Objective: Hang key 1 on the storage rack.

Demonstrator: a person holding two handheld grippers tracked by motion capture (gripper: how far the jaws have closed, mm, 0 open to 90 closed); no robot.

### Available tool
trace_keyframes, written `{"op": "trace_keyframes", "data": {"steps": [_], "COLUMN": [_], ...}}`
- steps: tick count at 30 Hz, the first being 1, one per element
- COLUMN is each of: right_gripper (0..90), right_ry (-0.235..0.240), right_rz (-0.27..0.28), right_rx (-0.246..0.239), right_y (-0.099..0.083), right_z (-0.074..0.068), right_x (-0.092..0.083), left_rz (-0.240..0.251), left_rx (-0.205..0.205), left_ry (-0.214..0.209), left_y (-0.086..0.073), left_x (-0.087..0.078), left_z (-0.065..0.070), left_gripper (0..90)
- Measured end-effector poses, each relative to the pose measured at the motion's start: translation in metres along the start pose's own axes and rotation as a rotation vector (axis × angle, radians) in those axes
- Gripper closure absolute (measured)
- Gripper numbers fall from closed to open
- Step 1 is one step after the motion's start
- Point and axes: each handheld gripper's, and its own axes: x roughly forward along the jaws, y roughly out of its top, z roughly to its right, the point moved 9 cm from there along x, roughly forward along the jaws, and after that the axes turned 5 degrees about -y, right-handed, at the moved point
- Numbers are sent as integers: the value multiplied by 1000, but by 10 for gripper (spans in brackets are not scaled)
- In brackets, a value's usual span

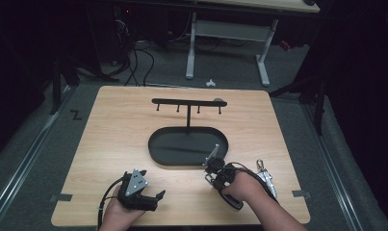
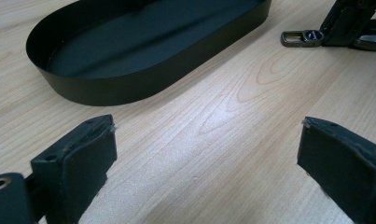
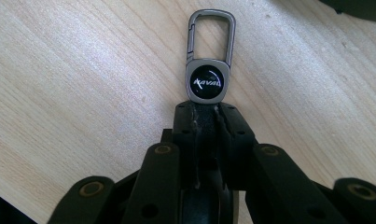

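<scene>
A person works at a wooden table. The right gripper pinches a metal key clip lying flat near the table's front edge. The left gripper rests wide apart, holding nothing. Behind stands a black oval tray with a hook rack. Likely next: lift the clip and thread its loop onto a hook.
</scene>
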Motion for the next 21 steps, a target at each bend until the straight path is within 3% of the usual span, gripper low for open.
{"op": "trace_keyframes", "data": {"steps": [10, 12, 16, 17, 21], "right_gripper": [803, 802, 802, 802, 807], "right_ry": [15, 16, 13, 16, 10], "right_rz": [-18, -30, -20, -22, -21], "right_rx": [-22, -9, -39, -21, -25], "right_y": [3, 2, 3, 2, 2], "right_z": [3, 1, 3, 2, 1], "right_x": [1, 0, 1, 0, 0], "left_rz": [7, 7, 4, 3, 4], "left_rx": [3, 3, 5, 5, 3], "left_ry": [-7, -8, -10, -10, -12], "left_y": [1, 1, 1, 1, 1], "left_x": [0, -1, 0, 0, 0], "left_z": [1, 1, 2, 3, 4], "left_gripper": [51, 52, 53, 53, 56]}}
